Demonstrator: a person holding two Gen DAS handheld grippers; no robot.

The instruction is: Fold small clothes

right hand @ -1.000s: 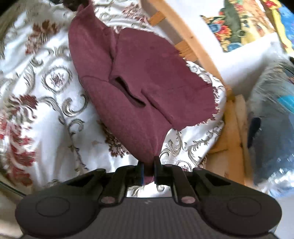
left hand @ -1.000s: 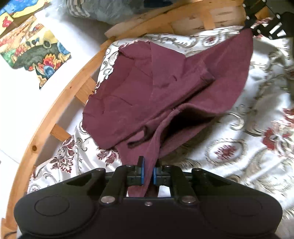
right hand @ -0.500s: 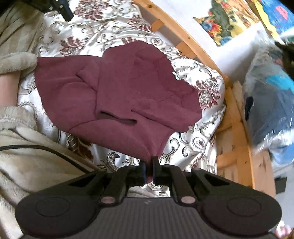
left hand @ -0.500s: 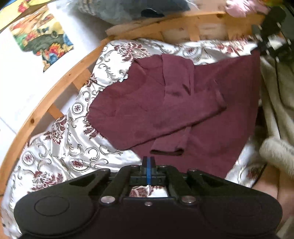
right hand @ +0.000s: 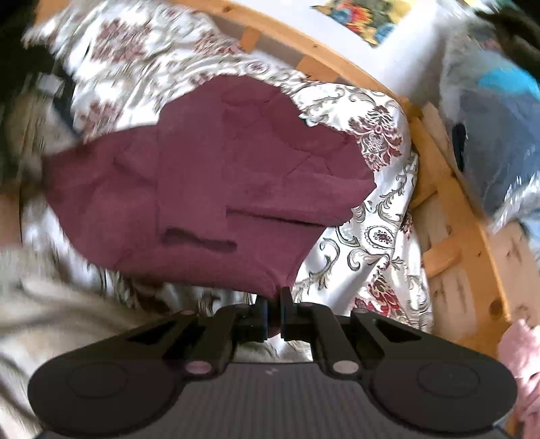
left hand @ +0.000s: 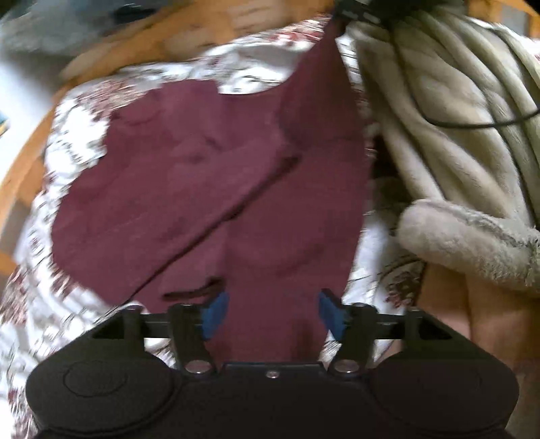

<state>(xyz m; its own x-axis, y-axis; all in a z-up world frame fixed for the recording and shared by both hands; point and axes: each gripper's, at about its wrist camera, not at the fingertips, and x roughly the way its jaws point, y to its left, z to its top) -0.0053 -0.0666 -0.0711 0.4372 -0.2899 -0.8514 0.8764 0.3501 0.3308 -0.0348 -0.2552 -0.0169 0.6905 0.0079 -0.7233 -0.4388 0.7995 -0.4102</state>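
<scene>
A maroon garment (left hand: 209, 189) lies spread on the floral satin cover (left hand: 67, 135), with a sleeve folded across it. My left gripper (left hand: 270, 310) is open, its blue pads (left hand: 214, 314) apart just above the garment's near edge. My right gripper (right hand: 274, 312) is shut on a corner of the maroon garment (right hand: 219, 189), which stretches away from it over the cover (right hand: 371, 219). The right gripper also shows at the top of the left wrist view (left hand: 354, 13), holding the far corner.
A curved wooden frame (right hand: 449, 209) rims the cover. A beige fleece sleeve and bare hand (left hand: 465, 209) are at the right of the left view. A plastic-wrapped blue bundle (right hand: 489, 135) sits beyond the frame. A cable (left hand: 438, 118) crosses the fleece.
My left gripper has let go of the garment and opened wide. The garment has been drawn flatter over the cover. The right gripper stays shut on its corner.
</scene>
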